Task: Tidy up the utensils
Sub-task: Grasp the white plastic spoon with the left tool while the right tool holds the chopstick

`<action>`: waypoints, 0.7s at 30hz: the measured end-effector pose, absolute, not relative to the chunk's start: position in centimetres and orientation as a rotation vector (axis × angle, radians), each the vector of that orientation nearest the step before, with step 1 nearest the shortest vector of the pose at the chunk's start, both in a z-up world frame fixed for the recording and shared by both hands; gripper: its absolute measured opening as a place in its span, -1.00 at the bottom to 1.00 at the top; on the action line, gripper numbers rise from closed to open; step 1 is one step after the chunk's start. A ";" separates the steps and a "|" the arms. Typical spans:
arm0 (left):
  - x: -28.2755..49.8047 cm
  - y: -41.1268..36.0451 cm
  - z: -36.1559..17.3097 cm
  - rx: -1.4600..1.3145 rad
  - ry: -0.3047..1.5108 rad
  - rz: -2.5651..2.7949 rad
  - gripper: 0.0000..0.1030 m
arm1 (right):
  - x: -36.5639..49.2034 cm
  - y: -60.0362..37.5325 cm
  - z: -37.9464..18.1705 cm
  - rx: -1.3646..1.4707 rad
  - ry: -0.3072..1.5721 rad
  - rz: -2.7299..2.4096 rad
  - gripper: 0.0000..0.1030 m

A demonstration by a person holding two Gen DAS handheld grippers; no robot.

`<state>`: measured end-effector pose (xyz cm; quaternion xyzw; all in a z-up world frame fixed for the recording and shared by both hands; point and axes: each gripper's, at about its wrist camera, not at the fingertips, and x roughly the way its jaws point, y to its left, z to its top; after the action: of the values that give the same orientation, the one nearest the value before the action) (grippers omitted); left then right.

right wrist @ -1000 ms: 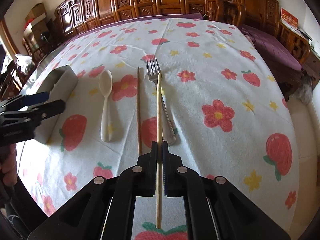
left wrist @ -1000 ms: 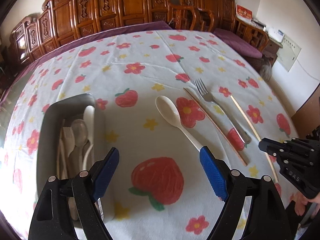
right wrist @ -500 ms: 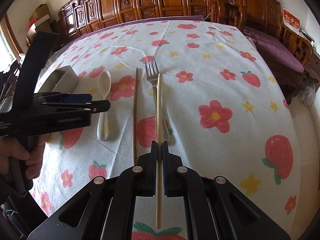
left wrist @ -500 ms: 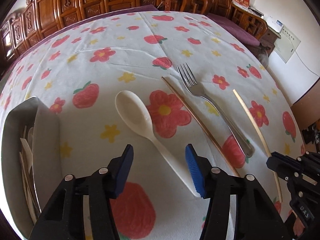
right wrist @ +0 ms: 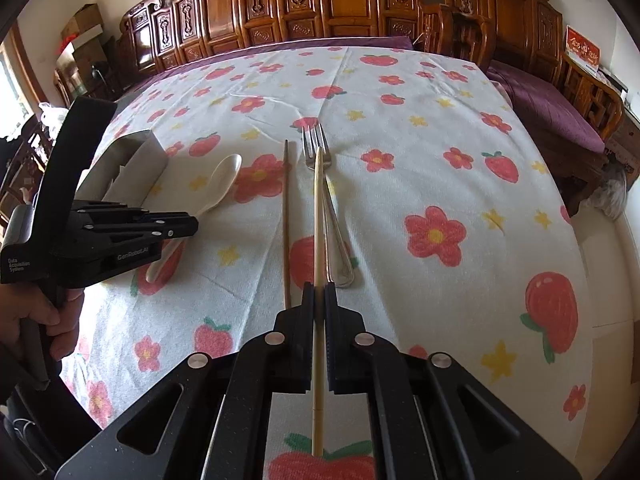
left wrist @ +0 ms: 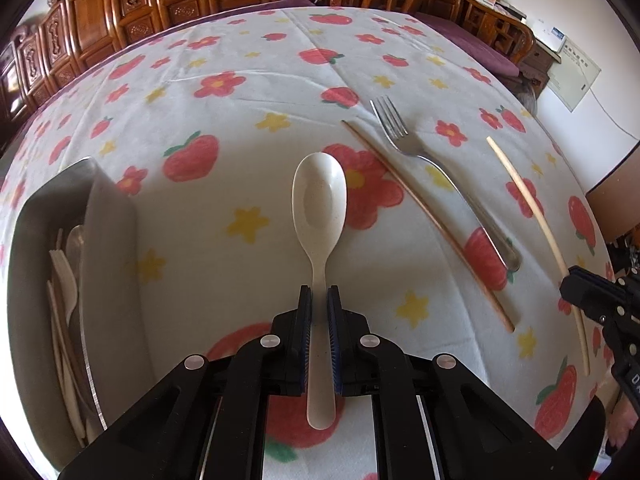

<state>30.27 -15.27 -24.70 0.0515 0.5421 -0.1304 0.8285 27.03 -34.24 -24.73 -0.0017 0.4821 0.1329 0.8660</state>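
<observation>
Gripping: the left gripper [left wrist: 319, 300], black with blue pads, is clenched on the handle of the cream plastic spoon [left wrist: 319, 216]; its jaws have just been closing, and the handle now sits between the pads.
Spoon position: bowl facing up and pointing away from the left wrist camera, handle end sticking out behind the pads, over the white tabletop cloth printed with red strawberries and flowers [left wrist: 224, 128].
Right gripper [right wrist: 319, 294]: clamped on 1 pale bamboo chopstick [right wrist: 318, 216], which runs straight ahead between the pads; its far tip lines up with the fork's tines in the right wrist view.
Silver metal fork [left wrist: 440, 176]: lying on the cloth, tines pointing away, between the 2 chopsticks.
Dark brown wooden chopstick [left wrist: 424, 220]: lying on the cloth between the spoon and the fork.
Grey metal utensil tray [left wrist: 108, 248]: at the left edge of the tabletop, near the spoon, with pale utensils already inside.
Person's hand [right wrist: 52, 320]: wrapped around the left gripper's handle.
Background: carved brown wooden chairs [right wrist: 280, 4] along the far side.
</observation>
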 end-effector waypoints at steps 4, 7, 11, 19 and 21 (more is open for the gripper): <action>29.6 -14.0 -23.1 0.103 1.126 -0.275 -0.86 | 26.8 -33.4 -24.0 -0.012 1.000 0.284 -0.88; 28.9 -13.0 -21.3 0.102 1.090 -0.276 -0.86 | 26.7 -32.6 -23.5 -0.017 0.995 0.294 -0.88; 28.1 -11.7 -18.9 0.106 1.049 -0.271 -0.86 | 26.5 -31.5 -22.7 -0.018 0.986 0.310 -0.88; 26.8 -9.6 -15.4 0.097 0.981 -0.264 -0.86 | 26.4 -29.6 -21.0 -0.028 0.955 0.323 -0.88; 26.5 -9.2 -14.9 0.090 0.968 -0.267 -0.86 | 26.3 -29.2 -20.7 -0.031 0.951 0.328 -0.88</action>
<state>26.51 -9.17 -14.95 0.0433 0.4639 -0.1279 0.8755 26.29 -29.17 -20.72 -0.0148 0.4556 0.1571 0.8761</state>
